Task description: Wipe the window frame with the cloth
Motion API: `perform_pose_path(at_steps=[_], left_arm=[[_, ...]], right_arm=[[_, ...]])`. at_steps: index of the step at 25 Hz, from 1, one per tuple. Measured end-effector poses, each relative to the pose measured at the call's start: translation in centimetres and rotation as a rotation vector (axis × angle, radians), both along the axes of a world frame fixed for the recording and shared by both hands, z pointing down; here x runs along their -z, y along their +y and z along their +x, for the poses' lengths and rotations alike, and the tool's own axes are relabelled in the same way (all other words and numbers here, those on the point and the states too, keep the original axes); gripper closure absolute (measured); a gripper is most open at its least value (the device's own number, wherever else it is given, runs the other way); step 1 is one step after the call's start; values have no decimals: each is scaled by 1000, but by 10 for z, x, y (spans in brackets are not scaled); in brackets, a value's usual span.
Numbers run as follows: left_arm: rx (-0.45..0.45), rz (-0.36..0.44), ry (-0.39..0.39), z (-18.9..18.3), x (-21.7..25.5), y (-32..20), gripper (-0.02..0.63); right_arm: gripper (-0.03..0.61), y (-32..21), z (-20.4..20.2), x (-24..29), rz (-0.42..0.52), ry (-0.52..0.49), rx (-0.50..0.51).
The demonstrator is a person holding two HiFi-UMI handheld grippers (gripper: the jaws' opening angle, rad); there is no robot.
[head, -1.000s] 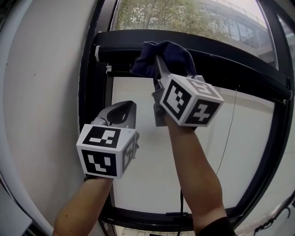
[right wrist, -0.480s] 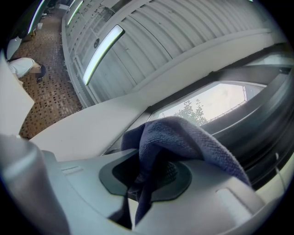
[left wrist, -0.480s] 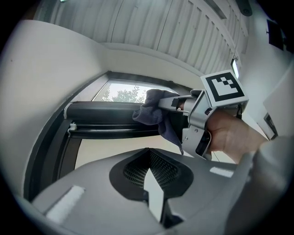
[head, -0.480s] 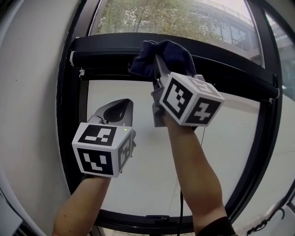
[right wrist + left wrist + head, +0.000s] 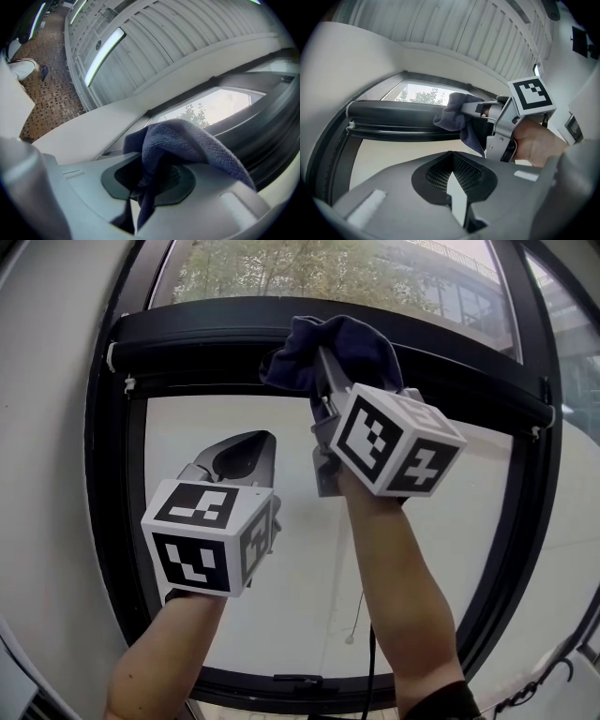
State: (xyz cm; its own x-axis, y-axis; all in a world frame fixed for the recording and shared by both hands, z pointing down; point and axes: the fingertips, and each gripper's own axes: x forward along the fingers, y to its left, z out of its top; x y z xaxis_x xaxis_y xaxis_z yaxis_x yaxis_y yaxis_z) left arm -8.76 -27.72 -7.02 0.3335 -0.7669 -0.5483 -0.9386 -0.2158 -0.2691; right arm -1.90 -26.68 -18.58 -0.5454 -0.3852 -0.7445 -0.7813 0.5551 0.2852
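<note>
The person holds both arms up toward the window. The right gripper (image 5: 322,367) is clamped on a dark blue cloth (image 5: 342,341), and the bunched cloth presses against the black crossbar of the window frame (image 5: 187,345), a little right of the bar's middle. In the right gripper view the cloth (image 5: 187,140) is pinched between the jaws, with a fold draped over the tips and a tail hanging down toward 6 o'clock.

The left gripper (image 5: 244,454) hangs lower, at about 8 o'clock from the right one. It is close to the pale lower pane (image 5: 281,615) but clear of the crossbar. In its own view its jaws sit tip to tip with nothing between them (image 5: 452,180). That view also shows the right gripper (image 5: 476,108) at 1 o'clock, with the cloth (image 5: 452,116) against the bar.

Trees (image 5: 272,273) show through the glass above the crossbar. A thin cord (image 5: 356,610) dangles in front of the lower pane, between the two forearms.
</note>
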Motion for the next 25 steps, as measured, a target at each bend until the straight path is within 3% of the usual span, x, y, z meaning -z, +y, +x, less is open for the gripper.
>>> perform_pose_path(at_steps=[25], left_arm=[[-97, 17, -35, 129, 4, -6, 620]], right_arm=[[509, -6, 147, 3, -2, -60, -96]])
